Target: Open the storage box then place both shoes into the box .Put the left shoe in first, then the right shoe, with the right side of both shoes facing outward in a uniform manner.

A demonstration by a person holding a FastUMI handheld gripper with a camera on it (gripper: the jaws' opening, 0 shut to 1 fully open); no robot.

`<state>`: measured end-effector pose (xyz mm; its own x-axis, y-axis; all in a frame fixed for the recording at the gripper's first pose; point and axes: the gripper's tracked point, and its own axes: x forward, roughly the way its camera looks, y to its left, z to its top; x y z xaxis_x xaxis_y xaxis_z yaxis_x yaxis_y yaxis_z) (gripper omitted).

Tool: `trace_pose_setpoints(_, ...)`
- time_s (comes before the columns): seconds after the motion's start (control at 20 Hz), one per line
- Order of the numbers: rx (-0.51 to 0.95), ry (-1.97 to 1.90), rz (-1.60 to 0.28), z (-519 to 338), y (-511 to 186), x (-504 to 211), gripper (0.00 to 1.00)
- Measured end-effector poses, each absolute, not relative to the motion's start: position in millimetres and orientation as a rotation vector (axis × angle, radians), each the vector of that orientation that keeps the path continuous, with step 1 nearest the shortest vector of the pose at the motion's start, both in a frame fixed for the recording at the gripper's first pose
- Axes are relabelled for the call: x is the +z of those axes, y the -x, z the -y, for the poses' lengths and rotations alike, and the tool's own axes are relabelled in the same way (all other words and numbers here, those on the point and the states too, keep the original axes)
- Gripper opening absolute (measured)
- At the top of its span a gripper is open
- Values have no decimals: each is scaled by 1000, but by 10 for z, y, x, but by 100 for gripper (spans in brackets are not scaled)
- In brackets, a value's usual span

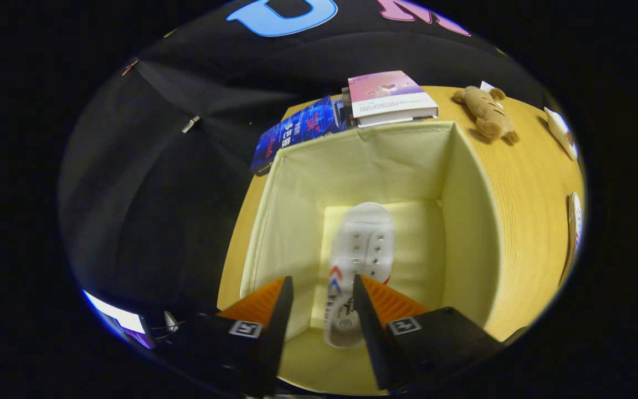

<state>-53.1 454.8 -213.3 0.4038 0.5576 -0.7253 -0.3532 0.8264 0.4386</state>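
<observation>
The gripper hangs above the open storage box, a cream fabric bin with its lid off, standing on a light wooden table. A white canvas shoe with metal eyelets and a red and blue mark on its side is inside the box; its heel end sits in the gap between the two fingers and its toe points away from them, toward the far wall of the box. The fingers stand apart, one on each side of the shoe's heel, but whether their inner faces press on the shoe or merely flank it from above cannot be told. Whether the shoe rests on the floor of the box or hangs above it also cannot be told. Beyond the far wall of the box lie a book with a pink cover and, just beside it, a book with a dark blue cover that juts past the table's edge. A brown plush toy lies on the table past the box's far right corner, well apart from the box. Further right on the table, two pale things are too cut off to name.
</observation>
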Motion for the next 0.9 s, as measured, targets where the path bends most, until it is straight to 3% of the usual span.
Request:
trace_pose_setpoints(0.05,605,-228,-976,-4479,532,-2001,100)
trace_pose_setpoints(0.25,644,-167,-856,-3834,493,-1603,98)
trace_pose_setpoints(0.45,582,-70,-748,-2791,273,-1415,99)
trace_pose_setpoints(0.9,358,62,-751,-445,-187,-1839,99)
